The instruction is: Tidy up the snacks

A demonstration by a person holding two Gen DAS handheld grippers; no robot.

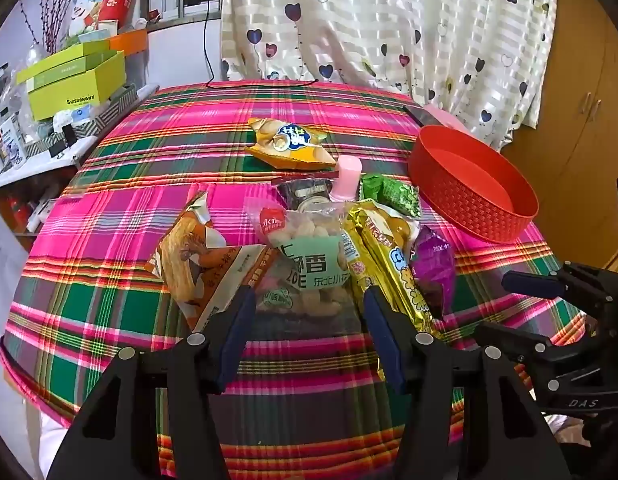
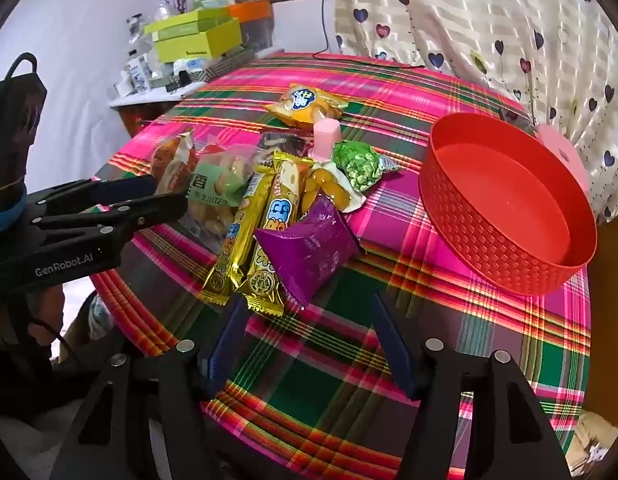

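Note:
Several snack packets lie heaped on the plaid table. My left gripper (image 1: 307, 296) (image 2: 169, 194) is open, its fingertips either side of the near end of a clear peanut bag (image 1: 309, 256) (image 2: 217, 184), pads not pressing. An orange-brown packet (image 1: 193, 256) lies to its left and gold bars (image 1: 381, 248) (image 2: 245, 236) to its right. My right gripper (image 2: 309, 304) (image 1: 509, 308) is open just short of a purple packet (image 2: 309, 248) (image 1: 433, 264). An empty red basket (image 2: 489, 232) (image 1: 469, 208) stands at the right.
Behind the heap are a yellow chips bag (image 1: 289, 144), a pink jelly cup (image 1: 347, 178) and a green pea packet (image 1: 393, 194). A cluttered side shelf with green boxes (image 1: 77, 84) is at the left. A heart curtain (image 1: 389, 20) hangs behind the table.

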